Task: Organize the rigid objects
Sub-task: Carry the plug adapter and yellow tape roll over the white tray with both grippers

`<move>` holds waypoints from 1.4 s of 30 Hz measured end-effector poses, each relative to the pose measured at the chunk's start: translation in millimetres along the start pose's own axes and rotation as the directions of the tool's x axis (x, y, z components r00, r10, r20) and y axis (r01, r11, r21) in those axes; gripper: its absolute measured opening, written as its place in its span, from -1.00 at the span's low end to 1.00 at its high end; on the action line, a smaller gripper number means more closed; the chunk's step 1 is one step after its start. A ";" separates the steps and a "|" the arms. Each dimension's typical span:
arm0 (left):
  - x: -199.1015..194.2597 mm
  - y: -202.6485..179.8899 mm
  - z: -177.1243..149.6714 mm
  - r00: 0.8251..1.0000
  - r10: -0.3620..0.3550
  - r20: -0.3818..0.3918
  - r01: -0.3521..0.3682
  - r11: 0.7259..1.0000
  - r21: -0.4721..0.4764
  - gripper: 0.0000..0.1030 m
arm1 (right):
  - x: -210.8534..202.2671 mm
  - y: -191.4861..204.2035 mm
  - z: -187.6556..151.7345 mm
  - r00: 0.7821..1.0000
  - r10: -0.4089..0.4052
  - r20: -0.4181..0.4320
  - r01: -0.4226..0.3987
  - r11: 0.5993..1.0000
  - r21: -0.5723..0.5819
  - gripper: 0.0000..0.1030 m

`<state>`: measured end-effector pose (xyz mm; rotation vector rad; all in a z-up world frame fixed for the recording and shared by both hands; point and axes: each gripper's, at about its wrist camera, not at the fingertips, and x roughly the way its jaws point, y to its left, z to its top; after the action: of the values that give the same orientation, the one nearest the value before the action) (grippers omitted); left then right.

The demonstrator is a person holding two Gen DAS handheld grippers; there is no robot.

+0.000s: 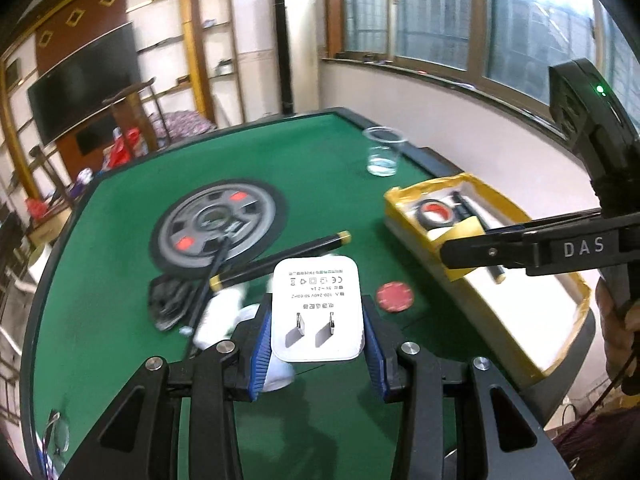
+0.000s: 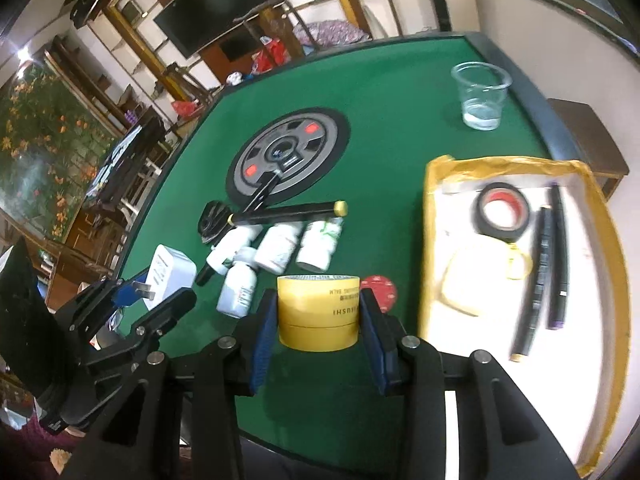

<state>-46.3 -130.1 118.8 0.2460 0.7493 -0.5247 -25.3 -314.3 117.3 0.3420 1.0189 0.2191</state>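
My left gripper [image 1: 316,336] is shut on a white power adapter [image 1: 316,312], its two metal prongs facing the camera, held above the green table [image 1: 120,220]. In the right wrist view the same left gripper [image 2: 140,300] shows at the left with the adapter [image 2: 170,270]. My right gripper [image 2: 318,320] is shut on a round yellow tin [image 2: 318,312], also lifted off the felt. To the right lies a shallow white box with yellow taped edges [image 2: 600,216], holding a black tape roll [image 2: 500,212] and dark marker pens [image 2: 548,260].
Several white bottles [image 2: 280,248] lie mid-table beside a long black pen with gold ends [image 2: 288,212], a black clip [image 2: 212,220] and a red disc [image 2: 380,290]. A clear plastic cup [image 2: 482,94] stands at the far right. A round wheel-print mat [image 2: 286,152] lies centre.
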 end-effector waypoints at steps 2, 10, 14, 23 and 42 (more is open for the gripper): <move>1.5 -16.7 3.7 1.000 -0.018 0.000 0.018 0.999 0.029 -0.18 | -5.9 -8.3 -1.2 1.000 -0.006 0.012 0.005 1.000 0.014 -0.24; 8.6 -72.2 18.2 0.996 -0.084 -0.006 0.084 0.990 0.117 -0.18 | -33.3 -55.9 -8.9 0.997 -0.049 0.057 0.043 0.994 0.099 -0.24; 15.1 -99.3 23.2 0.993 -0.116 -0.017 0.117 0.981 0.154 -0.18 | -42.4 -74.5 -16.3 0.996 -0.067 0.062 0.059 0.990 0.131 -0.24; 38.4 -148.3 23.2 0.988 -0.142 -0.061 0.152 0.966 0.210 -0.18 | -55.0 -111.2 -26.1 0.993 -0.100 0.058 0.088 0.980 0.179 -0.24; 74.3 -184.4 25.1 0.989 -0.119 -0.092 0.137 0.964 0.228 -0.18 | -54.3 -153.4 -27.2 0.990 -0.139 0.010 0.135 0.974 0.181 -0.24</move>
<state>-84.9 -322.7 79.2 0.4409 0.7823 -0.7311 -73.2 -469.6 89.3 0.4357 1.0384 -0.0020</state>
